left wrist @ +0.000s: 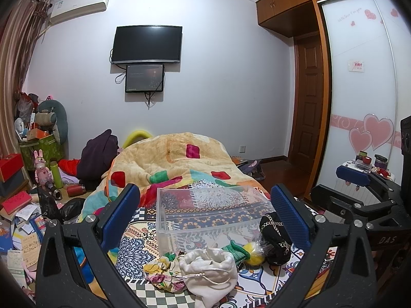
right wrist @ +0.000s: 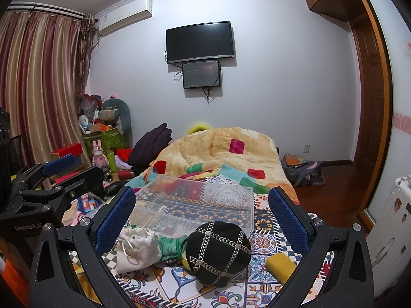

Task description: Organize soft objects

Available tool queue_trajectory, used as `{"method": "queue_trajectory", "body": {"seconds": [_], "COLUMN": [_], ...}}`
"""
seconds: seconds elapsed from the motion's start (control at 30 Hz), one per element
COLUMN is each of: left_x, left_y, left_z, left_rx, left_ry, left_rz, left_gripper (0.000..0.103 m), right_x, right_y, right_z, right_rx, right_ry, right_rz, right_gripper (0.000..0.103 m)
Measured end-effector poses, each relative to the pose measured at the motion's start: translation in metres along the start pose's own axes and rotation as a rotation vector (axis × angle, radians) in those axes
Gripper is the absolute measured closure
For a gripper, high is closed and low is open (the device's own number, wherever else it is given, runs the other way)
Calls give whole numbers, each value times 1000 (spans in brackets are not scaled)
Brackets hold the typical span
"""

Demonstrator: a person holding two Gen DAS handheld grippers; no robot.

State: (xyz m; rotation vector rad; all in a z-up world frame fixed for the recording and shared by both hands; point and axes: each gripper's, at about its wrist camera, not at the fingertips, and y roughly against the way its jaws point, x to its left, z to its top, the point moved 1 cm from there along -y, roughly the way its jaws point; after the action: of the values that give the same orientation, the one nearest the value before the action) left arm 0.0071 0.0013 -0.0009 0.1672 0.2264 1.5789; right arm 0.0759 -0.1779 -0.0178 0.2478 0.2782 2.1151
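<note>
On the bed, the storage box (right wrist: 195, 202) sits at the centre of the patterned cloth (right wrist: 264, 243), with the quilt (right wrist: 226, 154) heaped behind it at twelve o'clock. In front of the box, at six o'clock, lie the soft things: the drawstring pouch (right wrist: 137, 249) at seven o'clock, the knitted piece (right wrist: 170, 247) just beside it, the chain-trimmed hat (right wrist: 218, 252) at five o'clock touching that piece, and the sponge (right wrist: 280, 263) at four o'clock, apart from the hat. In the left wrist view a floral cloth (left wrist: 161, 272) lies against the pouch's left side.
</note>
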Motion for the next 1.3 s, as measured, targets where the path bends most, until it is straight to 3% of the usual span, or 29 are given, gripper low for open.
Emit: {"method": "queue_trajectory", "body": {"seconds": [0.83,1.07,1.3], "left_x": [1,2,2], "left_y": [1,-19,-47], "left_z": [1,-16,-49], "left_rx": [9,116,272], "left_ry": [3,-11,-16], "left_rz": [-7,-40,-95], "left_gripper": [0,0,0], "right_x": [-1,-7,-21], "right_y": [3,-8,-31], "right_z": [2,-9,-37], "right_rx": [-2,55,197], "right_ry": [-3,-10,-55], "right_rz": [-1,-5,8], "right_gripper": [0,0,0]}}
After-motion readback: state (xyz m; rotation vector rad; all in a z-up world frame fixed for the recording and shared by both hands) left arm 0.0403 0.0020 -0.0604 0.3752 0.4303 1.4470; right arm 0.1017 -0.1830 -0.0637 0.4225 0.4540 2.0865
